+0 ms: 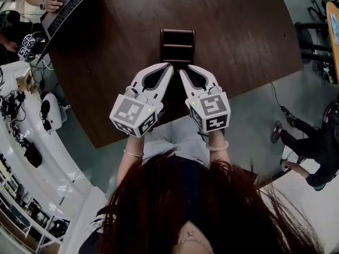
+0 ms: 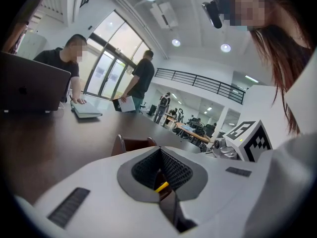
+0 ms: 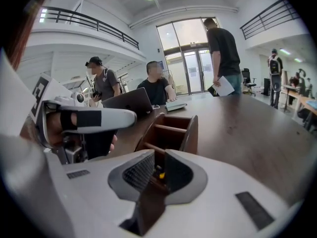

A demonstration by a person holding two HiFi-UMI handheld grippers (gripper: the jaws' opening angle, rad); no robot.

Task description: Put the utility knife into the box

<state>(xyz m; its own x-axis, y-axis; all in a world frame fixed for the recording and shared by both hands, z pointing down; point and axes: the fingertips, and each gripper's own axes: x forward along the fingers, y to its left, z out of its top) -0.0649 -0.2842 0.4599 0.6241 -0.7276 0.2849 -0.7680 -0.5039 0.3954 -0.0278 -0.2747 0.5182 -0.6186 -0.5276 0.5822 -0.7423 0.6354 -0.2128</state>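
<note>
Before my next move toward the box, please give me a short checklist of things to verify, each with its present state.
1. Where the utility knife is: cannot tell; only a small yellow bit shows between the left jaws.
2. The left gripper is closed: ok, its jaws meet at the tips.
3. The right gripper is empty: cannot tell; its jaws stand narrowly apart.
4. The box stands on the table with compartments open upward: ok.
5. Both grippers point at the box: ok.
</note>
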